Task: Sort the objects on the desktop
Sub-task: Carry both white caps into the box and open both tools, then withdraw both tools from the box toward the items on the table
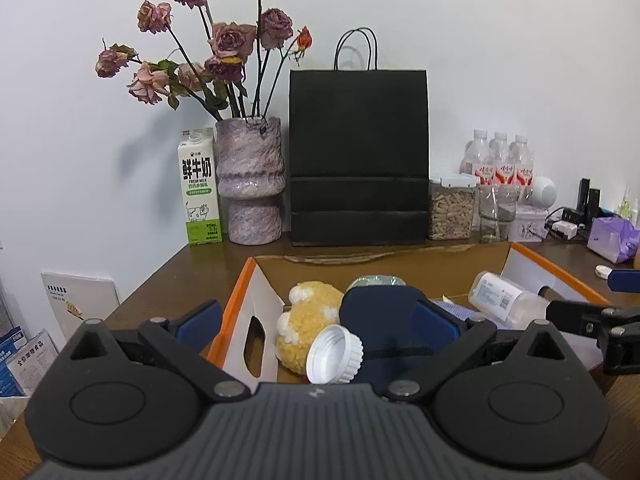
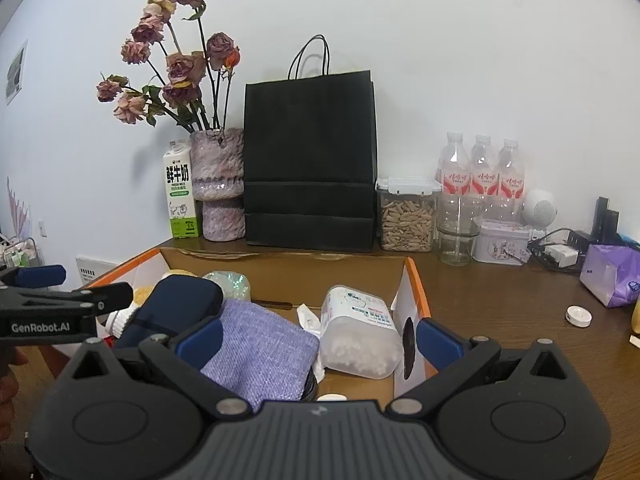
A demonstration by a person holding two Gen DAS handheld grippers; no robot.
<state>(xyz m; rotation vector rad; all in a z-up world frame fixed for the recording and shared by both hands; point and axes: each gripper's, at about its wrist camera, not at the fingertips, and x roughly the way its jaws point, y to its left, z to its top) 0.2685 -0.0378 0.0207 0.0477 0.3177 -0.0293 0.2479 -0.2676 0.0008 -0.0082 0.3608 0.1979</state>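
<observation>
Clutter already filled the box point(image 2: 416, 280), with toy point(image 1: 304, 320), case point(image 1: 384, 320), cloth point(image 2: 260, 344) and tub point(image 2: 356, 328) inside, so I judged sorting nearly done, both my grippers, left point(image 1: 316, 320) and right point(image 2: 318, 336), spread wide and empty over the box, only a white cap point(image 2: 578, 315) left beside it.

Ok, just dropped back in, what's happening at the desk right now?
A person holds both grippers over the cardboard box on the desk. The left gripper and right gripper are both open and hold nothing. Already in the box: a yellow plush toy, a navy case, a purple cloth, a clear cotton swab container and a white-capped bottle. A small white round case lies on the desk outside it.
</observation>
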